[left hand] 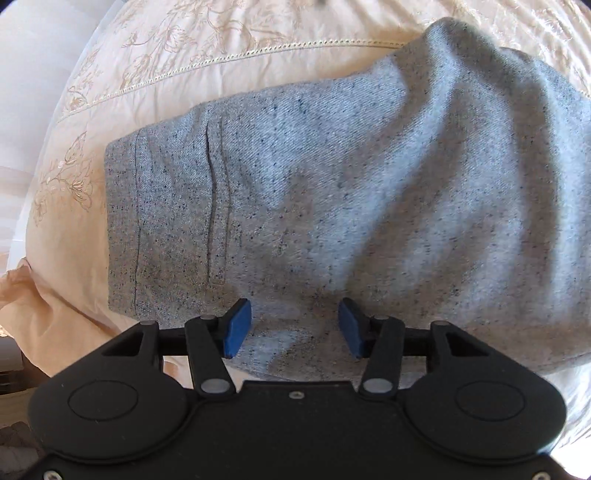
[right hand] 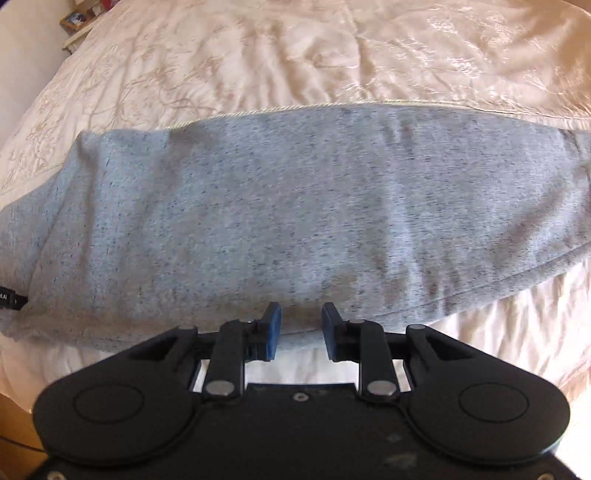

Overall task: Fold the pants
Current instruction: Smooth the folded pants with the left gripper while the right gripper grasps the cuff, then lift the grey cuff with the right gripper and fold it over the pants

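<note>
Grey speckled pants [left hand: 332, 192] lie on a cream bedspread [left hand: 155, 59]. In the left wrist view the hemmed end with stitch lines is at the left and the cloth bunches up to the right. My left gripper [left hand: 294, 328] is open over the pants' near edge, with nothing between its blue pads. In the right wrist view the pants [right hand: 280, 214] stretch across the frame, blurred. My right gripper [right hand: 301, 330] is open at the near edge of the cloth and holds nothing.
The embroidered bedspread [right hand: 295, 55] runs beyond the pants. The bed's edge falls off at the left in the left wrist view. A small wooden shelf [right hand: 75, 22] shows at the far top left. A black tag [right hand: 11, 298] sticks out at the pants' left end.
</note>
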Demonstrator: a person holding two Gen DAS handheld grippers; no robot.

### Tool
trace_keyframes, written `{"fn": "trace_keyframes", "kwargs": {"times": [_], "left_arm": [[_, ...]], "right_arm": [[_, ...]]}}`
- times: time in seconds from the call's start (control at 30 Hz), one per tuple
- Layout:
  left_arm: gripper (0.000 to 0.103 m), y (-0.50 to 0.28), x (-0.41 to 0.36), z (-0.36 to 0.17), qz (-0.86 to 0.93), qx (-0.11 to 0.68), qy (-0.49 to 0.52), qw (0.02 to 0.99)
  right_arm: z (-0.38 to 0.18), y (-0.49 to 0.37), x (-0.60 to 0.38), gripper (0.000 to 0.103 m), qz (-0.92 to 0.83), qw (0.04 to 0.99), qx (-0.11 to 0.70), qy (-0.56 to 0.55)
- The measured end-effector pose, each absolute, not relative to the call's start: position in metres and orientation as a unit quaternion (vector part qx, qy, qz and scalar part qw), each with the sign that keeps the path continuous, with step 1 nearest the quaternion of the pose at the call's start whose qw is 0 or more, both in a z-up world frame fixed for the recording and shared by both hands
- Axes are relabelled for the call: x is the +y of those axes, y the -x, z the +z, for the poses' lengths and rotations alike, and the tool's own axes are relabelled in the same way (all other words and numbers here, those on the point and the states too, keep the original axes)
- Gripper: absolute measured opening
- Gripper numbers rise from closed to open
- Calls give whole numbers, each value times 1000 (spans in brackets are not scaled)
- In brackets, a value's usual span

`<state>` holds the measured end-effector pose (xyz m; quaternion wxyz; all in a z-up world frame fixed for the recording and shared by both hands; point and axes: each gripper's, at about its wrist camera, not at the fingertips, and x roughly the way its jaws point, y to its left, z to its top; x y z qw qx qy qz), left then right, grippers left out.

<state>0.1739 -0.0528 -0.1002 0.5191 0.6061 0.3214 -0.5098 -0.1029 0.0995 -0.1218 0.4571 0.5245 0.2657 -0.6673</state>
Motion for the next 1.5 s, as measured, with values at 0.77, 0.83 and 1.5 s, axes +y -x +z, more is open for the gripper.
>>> {"fn": "trace_keyframes", "kwargs": {"times": [0.77,0.83,1.5], "left_arm": [[57,74,23,-78,-569,291,-607,473],[57,86,29,-77,-569,289,-611,469],[57,217,-5,-103,-611,264,-611,429]], "right_arm": [[-134,442,225,39,-760,292,52,-578],[-137,450,227,41,-754,298,45,-584],[-84,462,231,10,-745,407,60,-525]]}}
